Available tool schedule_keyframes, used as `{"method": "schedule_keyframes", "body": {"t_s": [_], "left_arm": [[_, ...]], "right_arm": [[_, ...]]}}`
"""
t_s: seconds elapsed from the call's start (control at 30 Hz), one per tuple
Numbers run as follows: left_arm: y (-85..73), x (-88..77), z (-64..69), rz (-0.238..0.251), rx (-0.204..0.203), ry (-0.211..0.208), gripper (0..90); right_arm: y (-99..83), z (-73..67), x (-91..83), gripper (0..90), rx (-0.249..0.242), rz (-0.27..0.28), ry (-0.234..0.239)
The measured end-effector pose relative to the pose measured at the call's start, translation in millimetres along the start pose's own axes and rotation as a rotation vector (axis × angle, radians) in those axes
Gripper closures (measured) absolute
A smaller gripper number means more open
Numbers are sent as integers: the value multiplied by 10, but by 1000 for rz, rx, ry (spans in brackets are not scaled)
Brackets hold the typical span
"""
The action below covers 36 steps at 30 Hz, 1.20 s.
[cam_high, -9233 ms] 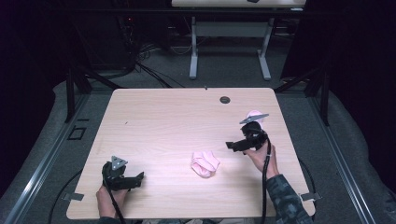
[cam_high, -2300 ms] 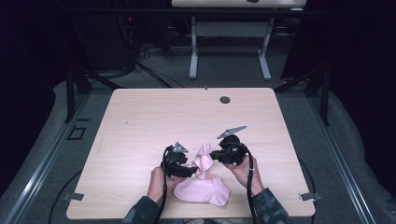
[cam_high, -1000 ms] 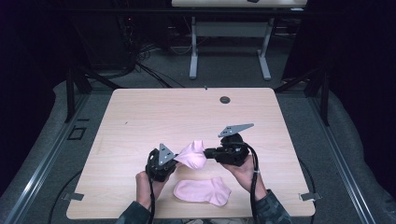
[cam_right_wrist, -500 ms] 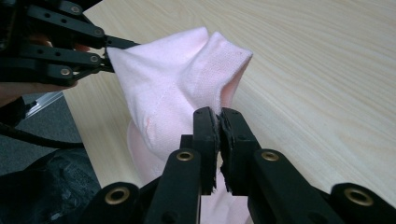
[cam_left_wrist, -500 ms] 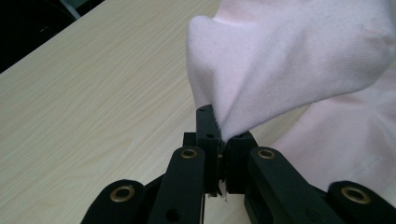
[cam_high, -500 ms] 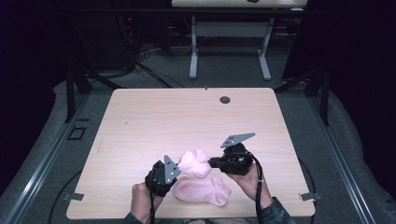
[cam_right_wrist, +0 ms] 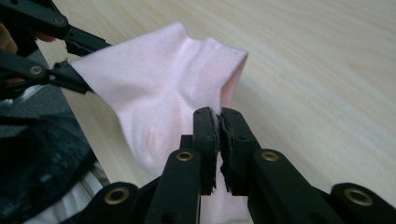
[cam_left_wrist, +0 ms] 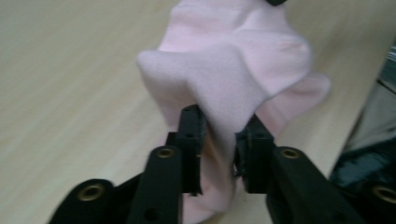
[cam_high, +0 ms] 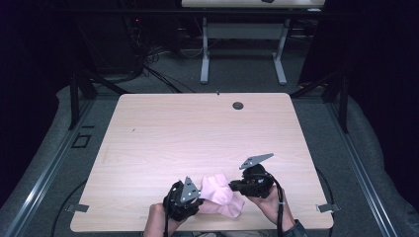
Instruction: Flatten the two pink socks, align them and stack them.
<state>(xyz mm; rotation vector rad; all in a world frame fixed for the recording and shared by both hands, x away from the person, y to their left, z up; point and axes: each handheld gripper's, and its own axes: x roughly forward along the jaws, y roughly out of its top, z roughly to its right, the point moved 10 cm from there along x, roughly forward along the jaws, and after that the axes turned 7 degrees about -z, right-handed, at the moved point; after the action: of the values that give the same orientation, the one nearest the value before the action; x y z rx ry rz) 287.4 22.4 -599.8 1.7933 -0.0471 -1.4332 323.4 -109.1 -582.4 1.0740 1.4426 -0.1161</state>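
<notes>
While the right gripper (cam_right_wrist: 218,116) stays pinched tight on one edge of the upper pink sock (cam_right_wrist: 163,98), the left gripper (cam_left_wrist: 219,128) has just been letting its jaws part, and in the left gripper view the sock's other end (cam_left_wrist: 224,70) hangs between pads that stand a little off the cloth rather than pressing it. From above, both grippers, left (cam_high: 184,201) and right (cam_high: 249,181), sit close together at the near edge of the wooden table (cam_high: 197,133), with that sock (cam_high: 217,187) draped between them and over a second pink sock (cam_high: 232,210) lying flat beneath. This looks like the laying-down step of pairing the two socks, one stacked on the other. Next, the left jaws should draw clear without dragging the fabric, and the right gripper should lower its edge onto the bottom sock before letting go, so the pair lines up.
</notes>
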Motion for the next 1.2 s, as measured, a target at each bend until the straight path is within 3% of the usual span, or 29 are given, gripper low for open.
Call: {"method": "schedule_keyframes", "body": {"t_s": [0.03,0.07,0.13,0.23,0.3,0.4,0.47,0.7,0.73,0.8,0.97,1.2], "left_arm": [[0,0,0,0,0,0,600],[-35,7,16,-3,-20,-33,526],[-53,-8,4,-1,-30,-45,474],[-104,-95,-87,21,-89,-79,439],[-183,-123,-260,1,-158,-54,477],[-224,-77,-306,-31,-189,-39,501],[-261,38,-316,-89,-215,-32,520],[-253,237,-257,-137,-236,-47,620],[-269,270,-241,-161,-237,-54,620],[-280,311,-246,-175,-232,-19,698],[-265,311,-226,-162,-219,-14,862],[-192,142,-244,-117,-226,-49,874]], "right_arm": [[0,0,0,850,0,0,0],[-105,47,43,849,8,-29,-18],[-180,79,60,849,20,-42,-22],[-238,109,67,848,29,-48,-37],[-305,130,48,847,34,-54,-44],[-340,154,19,846,37,-62,-51],[-345,178,-18,846,39,-62,-60],[-340,162,-21,844,40,-53,-66],[-340,162,-21,844,40,-53,-66],[-367,171,-18,844,36,-63,-74],[-377,187,-37,844,43,-47,-81],[-331,115,-169,844,37,-15,-60]]}}
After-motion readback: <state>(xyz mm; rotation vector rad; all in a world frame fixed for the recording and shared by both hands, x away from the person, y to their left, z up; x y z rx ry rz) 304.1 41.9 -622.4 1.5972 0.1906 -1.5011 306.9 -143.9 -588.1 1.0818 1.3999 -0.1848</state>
